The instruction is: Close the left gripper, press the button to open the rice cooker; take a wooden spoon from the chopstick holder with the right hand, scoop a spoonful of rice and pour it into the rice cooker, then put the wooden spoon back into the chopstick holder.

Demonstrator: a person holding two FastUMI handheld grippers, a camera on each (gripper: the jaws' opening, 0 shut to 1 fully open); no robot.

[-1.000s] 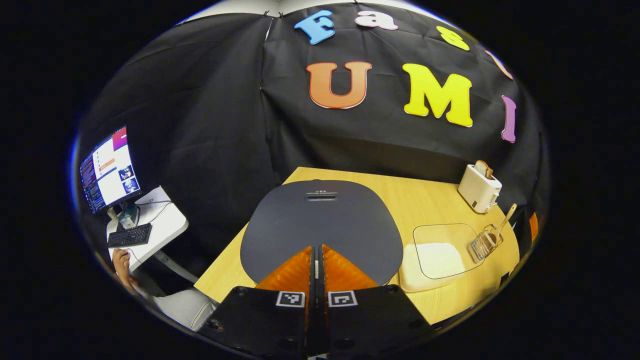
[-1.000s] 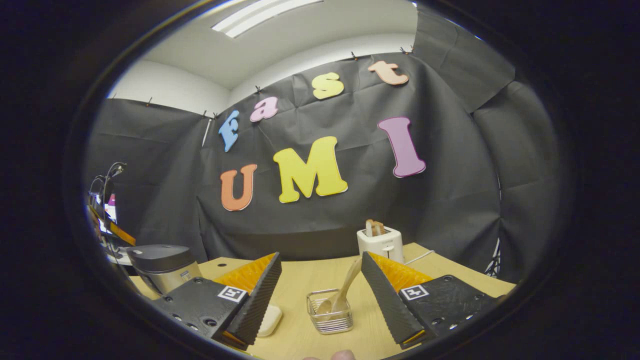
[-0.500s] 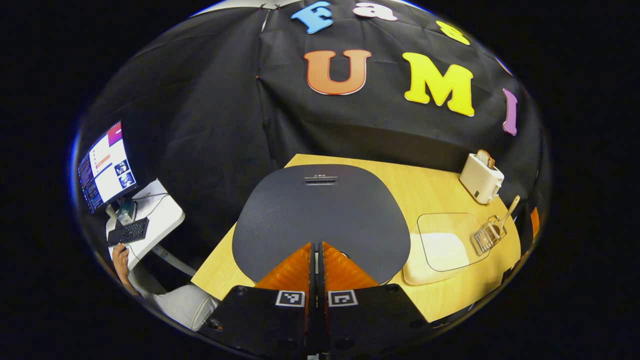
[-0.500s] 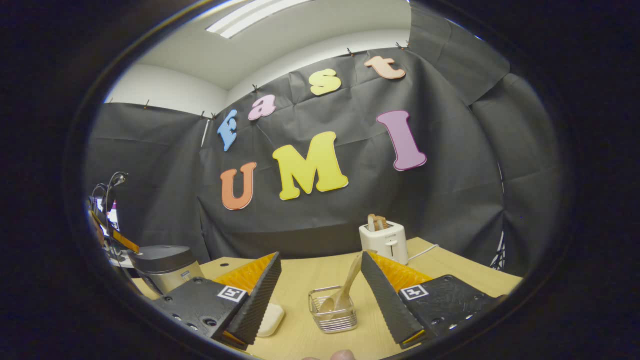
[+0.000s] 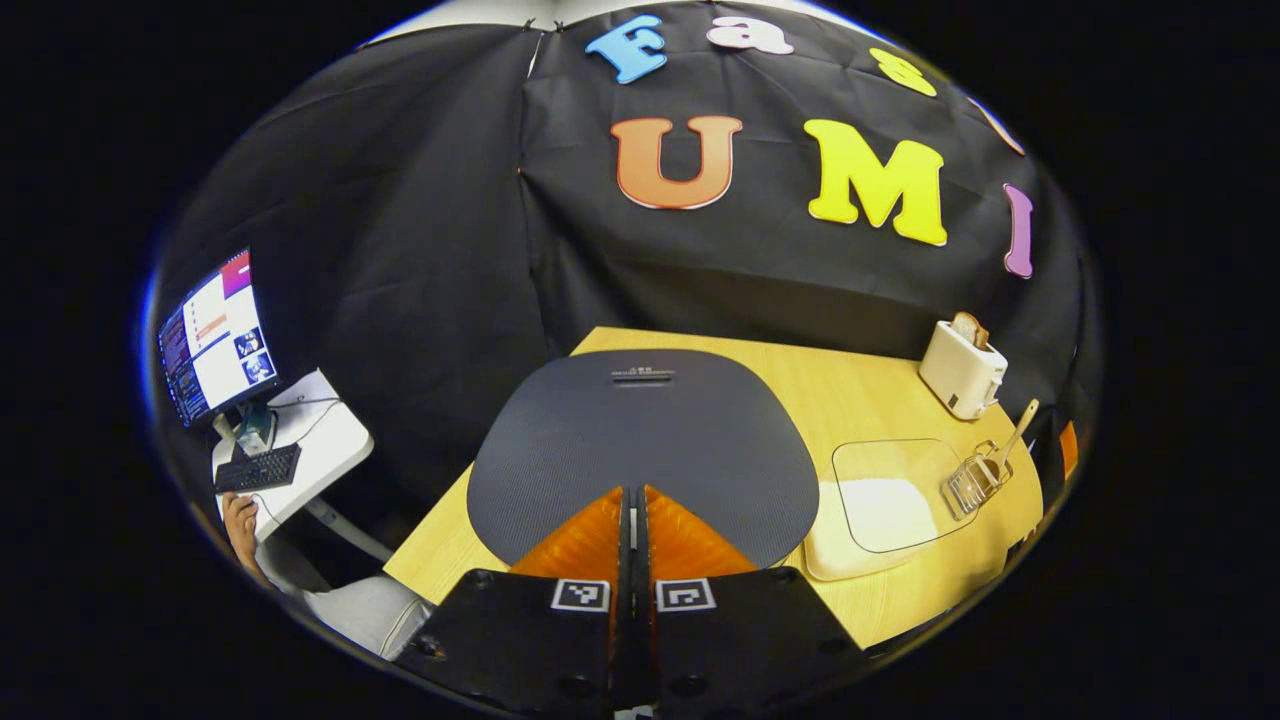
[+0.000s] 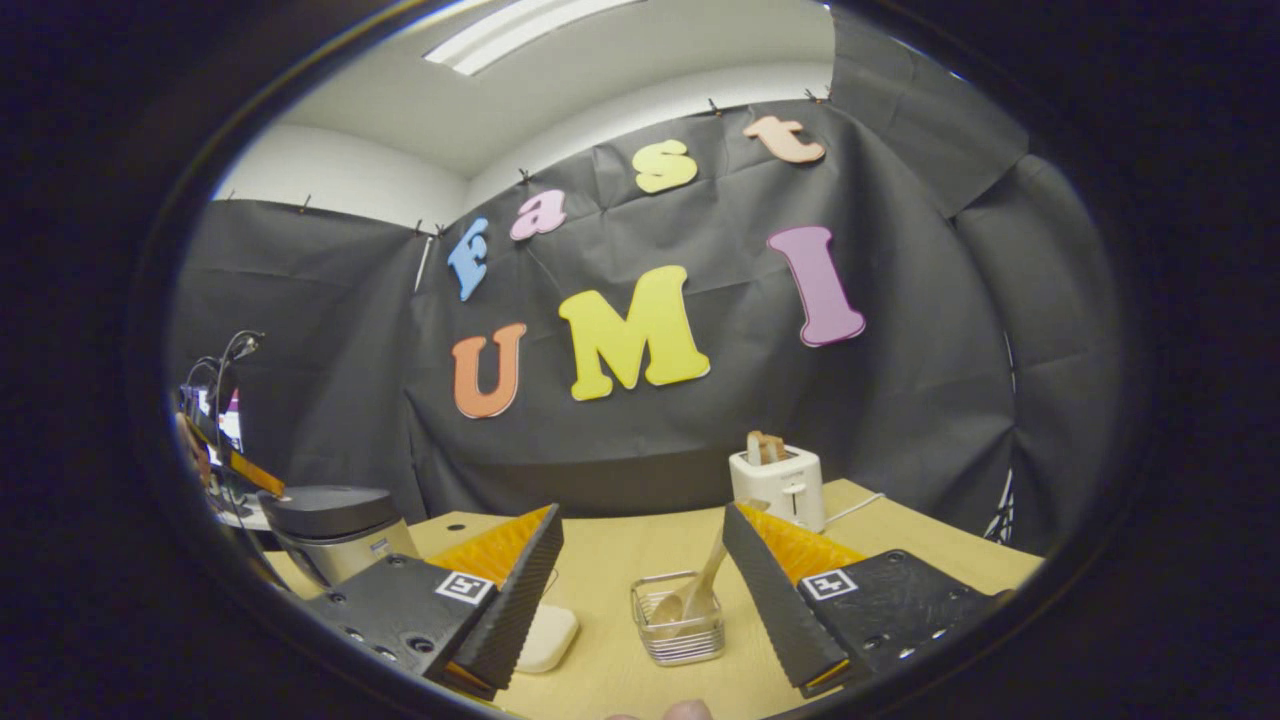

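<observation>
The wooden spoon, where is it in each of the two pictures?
Left gripper view: the wooden spoon leans out of the chopstick holder at the far right, near the table's edge.
Right gripper view: low in the middle, standing in the holder between the right gripper's open fingers.
Shared landmark: the white toaster, just behind the spoon in both views.

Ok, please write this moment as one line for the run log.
phase: button press | left gripper: shut, over rice cooker lid, lid closed | right gripper: open, facing wooden spoon in chopstick holder
</observation>
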